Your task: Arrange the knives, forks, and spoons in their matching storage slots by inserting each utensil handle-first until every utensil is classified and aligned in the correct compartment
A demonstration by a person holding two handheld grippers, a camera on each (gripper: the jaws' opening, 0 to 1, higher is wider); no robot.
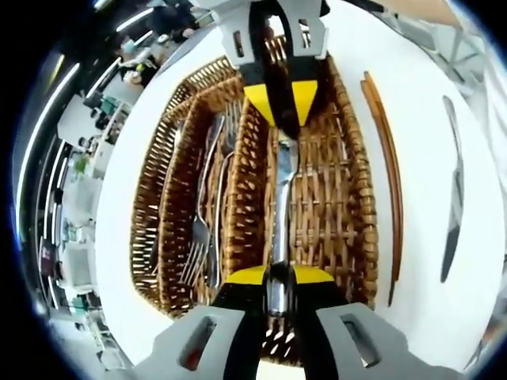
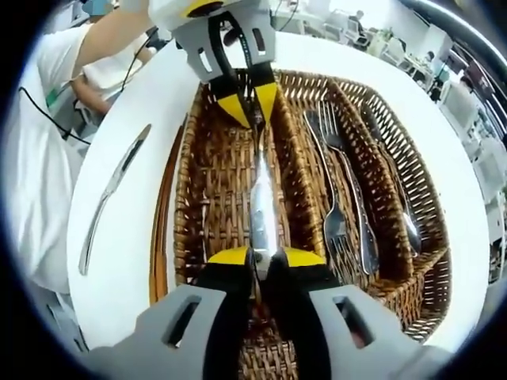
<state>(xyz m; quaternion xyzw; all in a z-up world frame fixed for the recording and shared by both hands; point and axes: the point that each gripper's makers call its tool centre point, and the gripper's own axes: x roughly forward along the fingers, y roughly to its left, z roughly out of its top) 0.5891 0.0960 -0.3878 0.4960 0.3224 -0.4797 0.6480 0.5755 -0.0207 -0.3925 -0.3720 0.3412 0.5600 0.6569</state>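
Observation:
A wicker tray [image 1: 348,198] [image 2: 206,182] with long compartments lies on a white table. A silver knife [image 1: 282,198] [image 2: 262,198] is held lengthwise over the wide compartment, one end in each gripper. In the left gripper view my left gripper [image 1: 277,277] is shut on the near end and my right gripper [image 1: 281,103] is shut on the far end. From the right gripper view, the right gripper [image 2: 265,257] is at the bottom and the left gripper [image 2: 247,103] at the top. Forks [image 1: 202,229] [image 2: 341,190] lie in the middle compartment. A spoon [image 2: 400,206] lies in the far one.
A second knife [image 1: 453,206] [image 2: 111,198] lies loose on the white table [image 1: 428,95] [image 2: 119,277] beside the tray. A thin brown strip [image 1: 390,174] [image 2: 161,237] runs along the tray's outer side. A person in a white shirt [image 2: 40,158] stands at the table's edge.

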